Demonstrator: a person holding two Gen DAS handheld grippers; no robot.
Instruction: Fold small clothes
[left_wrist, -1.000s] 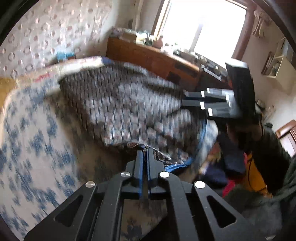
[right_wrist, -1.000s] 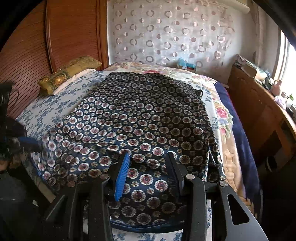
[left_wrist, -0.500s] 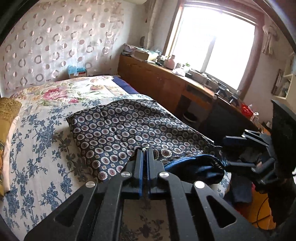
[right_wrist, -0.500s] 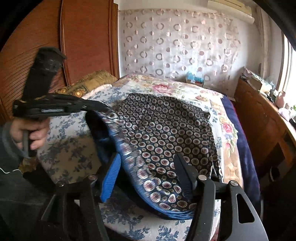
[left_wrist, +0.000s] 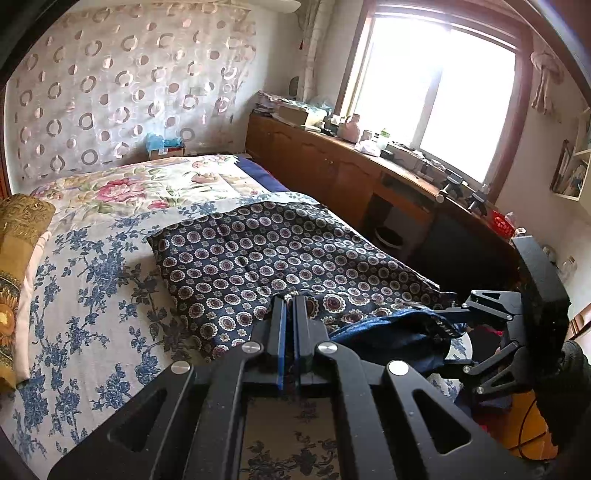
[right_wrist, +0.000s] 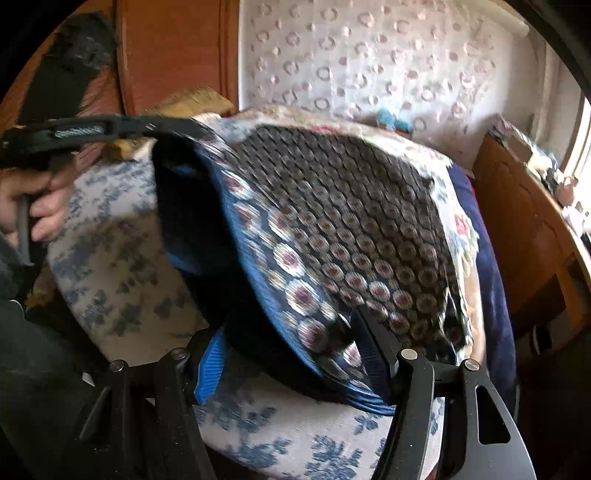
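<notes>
Left gripper (left_wrist: 290, 299), clenched on the patterned garment (left_wrist: 266, 254), has lifted its corner; garment edge between the spread, unclamped right gripper (right_wrist: 286, 347) fingers.

No readable text, labels, brands or numbers in either view. Small box (left_wrist: 165, 147) at the head of the bed (left_wrist: 92, 295) has some print, too small to make out. Red item (left_wrist: 501, 223) on the wooden counter (left_wrist: 369, 162) under the window shows a pale pattern, illegible. Right wrist view is motion-blurred, nothing legible there.
</notes>
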